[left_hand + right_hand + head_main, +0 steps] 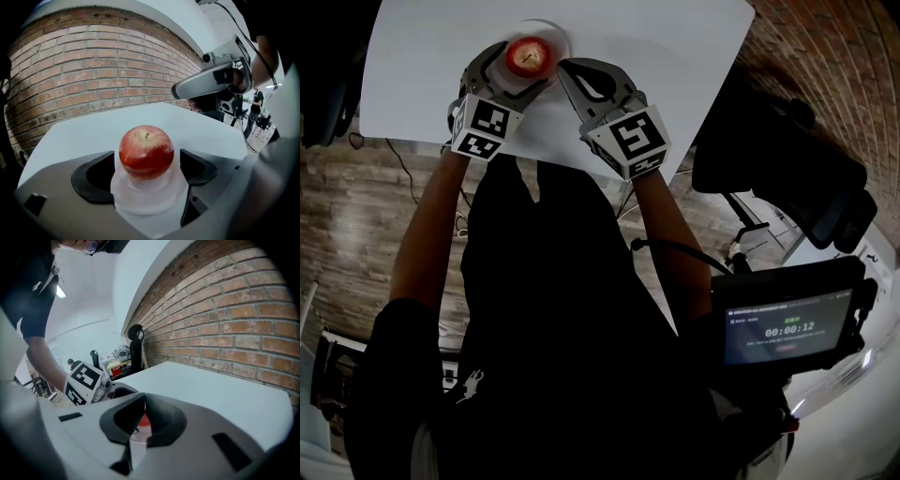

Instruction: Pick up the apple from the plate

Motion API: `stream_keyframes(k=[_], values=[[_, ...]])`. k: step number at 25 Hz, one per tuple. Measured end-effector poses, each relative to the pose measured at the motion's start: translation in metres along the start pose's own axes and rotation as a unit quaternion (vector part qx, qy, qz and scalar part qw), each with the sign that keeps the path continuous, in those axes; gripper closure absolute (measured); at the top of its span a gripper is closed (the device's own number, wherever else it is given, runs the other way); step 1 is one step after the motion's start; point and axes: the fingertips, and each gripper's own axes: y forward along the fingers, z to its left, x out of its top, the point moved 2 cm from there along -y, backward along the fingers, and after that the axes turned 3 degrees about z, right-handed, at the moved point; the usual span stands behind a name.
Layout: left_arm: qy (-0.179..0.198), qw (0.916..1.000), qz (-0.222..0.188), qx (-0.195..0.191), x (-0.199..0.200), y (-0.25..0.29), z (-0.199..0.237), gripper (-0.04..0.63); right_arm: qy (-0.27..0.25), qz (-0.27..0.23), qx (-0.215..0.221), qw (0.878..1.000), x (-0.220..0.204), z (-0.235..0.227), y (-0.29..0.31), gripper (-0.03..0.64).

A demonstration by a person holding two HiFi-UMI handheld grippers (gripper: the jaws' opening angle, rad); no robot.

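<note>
A red apple point(528, 56) point(146, 152) sits upright on a small white plate point(555, 32) point(146, 202) near the far edge of the white table point(666, 42). My left gripper point(517, 75) point(146, 168) is open, its dark pads point(93, 177) standing either side of the apple with a thin gap on each side. My right gripper point(567, 67) point(140, 420) rests just right of the plate with its jaws shut and nothing between them. Through the slit between its jaws a sliver of the apple point(143, 420) shows.
A brick wall point(93, 70) stands behind the table. To the right of the table are a dark chair point(787, 159) and a tablet with a timer point(783, 328). The right gripper's body point(206, 82) hangs right of the apple in the left gripper view.
</note>
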Motion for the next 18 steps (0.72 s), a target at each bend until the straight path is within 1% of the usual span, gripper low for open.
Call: stream_keyframes(k=[12,18], values=[[0.006,0.9999,0.000,0.011,-0.0002,0.0078,0.0032,0.169,0.002,0.001,-0.002,1.000,-0.0016,-0.0018,-0.0003,0.612],[0.002,0.9998,-0.003,0.017,0.0004,0.0096,0.0060,0.170,0.002,0.003,-0.001,1.000,-0.0029,-0.0015,-0.0005,0.612]])
